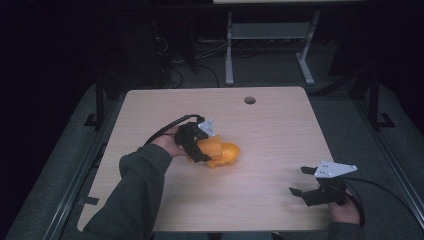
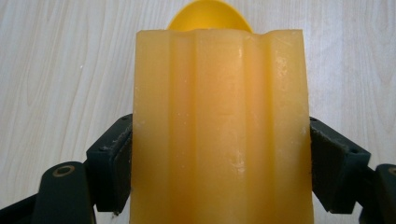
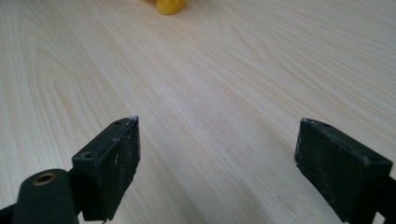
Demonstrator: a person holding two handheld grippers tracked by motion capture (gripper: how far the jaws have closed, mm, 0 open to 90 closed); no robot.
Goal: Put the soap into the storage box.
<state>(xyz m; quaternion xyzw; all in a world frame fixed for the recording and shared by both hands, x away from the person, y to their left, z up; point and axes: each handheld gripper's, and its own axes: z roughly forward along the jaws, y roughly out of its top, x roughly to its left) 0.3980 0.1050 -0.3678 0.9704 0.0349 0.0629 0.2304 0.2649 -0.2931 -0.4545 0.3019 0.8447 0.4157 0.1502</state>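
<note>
The left gripper [image 1: 200,145] sits near the middle of the wooden table [image 1: 270,125], and its 2 black jaws squeeze a tall, ribbed orange block [image 2: 219,130] from both sides, with a round yellow piece [image 2: 208,16] peeking out just past the block's far end (I cannot tell if the 2 are joined). The right gripper [image 1: 305,181] waits well apart, by the near right corner, with its jaws spread wide and nothing between them but bare table. From that gripper's own view, a bit of the yellow thing shows far off at the top.
</note>
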